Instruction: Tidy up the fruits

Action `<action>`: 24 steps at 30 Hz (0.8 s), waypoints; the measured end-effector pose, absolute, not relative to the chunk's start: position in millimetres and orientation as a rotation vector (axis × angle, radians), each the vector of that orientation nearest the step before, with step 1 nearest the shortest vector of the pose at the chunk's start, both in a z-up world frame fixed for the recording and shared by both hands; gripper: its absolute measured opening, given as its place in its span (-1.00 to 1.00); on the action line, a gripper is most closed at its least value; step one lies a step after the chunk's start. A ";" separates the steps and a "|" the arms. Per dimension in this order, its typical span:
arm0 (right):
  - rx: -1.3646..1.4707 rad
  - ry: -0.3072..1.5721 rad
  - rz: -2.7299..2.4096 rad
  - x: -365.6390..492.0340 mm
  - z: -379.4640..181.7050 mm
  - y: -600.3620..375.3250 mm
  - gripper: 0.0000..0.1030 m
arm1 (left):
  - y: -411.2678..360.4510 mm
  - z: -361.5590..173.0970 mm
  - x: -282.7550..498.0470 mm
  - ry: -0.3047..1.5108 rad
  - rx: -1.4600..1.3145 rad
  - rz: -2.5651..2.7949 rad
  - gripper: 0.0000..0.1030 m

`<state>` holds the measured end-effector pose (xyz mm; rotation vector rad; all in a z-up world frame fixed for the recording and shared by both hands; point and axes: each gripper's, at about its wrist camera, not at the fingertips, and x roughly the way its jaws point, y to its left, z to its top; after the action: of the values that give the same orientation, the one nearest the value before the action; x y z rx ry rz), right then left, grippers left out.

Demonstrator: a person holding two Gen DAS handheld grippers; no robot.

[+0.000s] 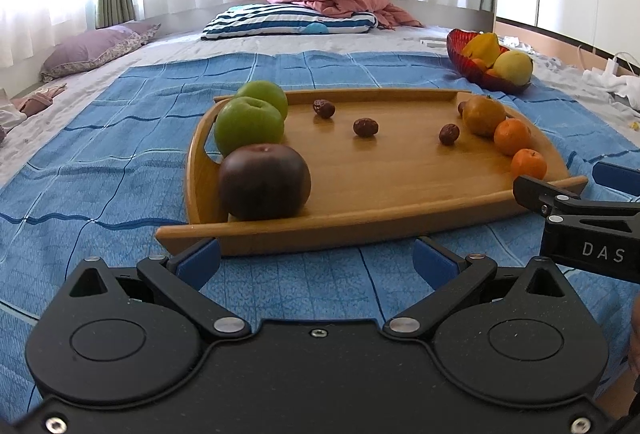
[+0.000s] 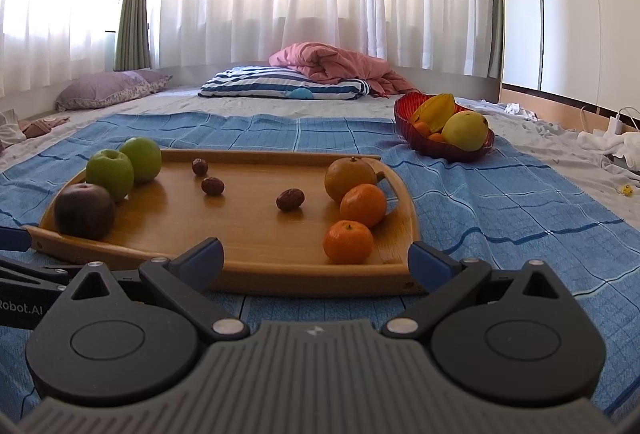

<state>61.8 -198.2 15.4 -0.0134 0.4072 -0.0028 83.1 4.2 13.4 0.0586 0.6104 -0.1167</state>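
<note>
Ahead of the claw, the honey-brown wooden tray (image 2: 256,234) carries two green apples (image 2: 110,172), a dark maroon apple (image 2: 85,210) and bright orange mandarins (image 2: 348,241). Beneath lies a blue cloth (image 2: 500,214) with darker stripes. Farther right, a red bowl (image 2: 404,122) holds yellow fruit.

Smooth polished wood on the tray (image 2: 248,234), reflecting the fruit. Under it, my blue cloth (image 2: 500,202) looks woven and matt. The red bowl (image 2: 404,122) is ribbed, glossy and translucent. My left hand-held gripper (image 1: 316,260) is matt black plastic with metal rivets.
</note>
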 end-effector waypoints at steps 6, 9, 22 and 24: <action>-0.016 0.423 -0.007 59.4 8.4 -196.6 1.00 | 4.7 7.4 81.1 0.618 0.052 -0.113 0.99; -0.017 0.432 -0.008 58.5 4.9 -195.7 1.00 | 5.3 3.8 80.4 0.620 0.050 -0.111 0.99; -0.002 0.466 -0.022 57.0 -7.2 -197.6 1.00 | 10.2 -7.5 82.1 0.631 0.023 -0.084 0.99; -0.009 0.470 -0.022 57.3 -9.1 -196.7 1.00 | 9.7 -9.1 82.8 0.631 0.028 -0.083 0.99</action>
<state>57.3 -196.7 -9.1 -0.0089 0.4703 -0.0223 82.8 9.7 -9.1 0.0281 0.6306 -0.0826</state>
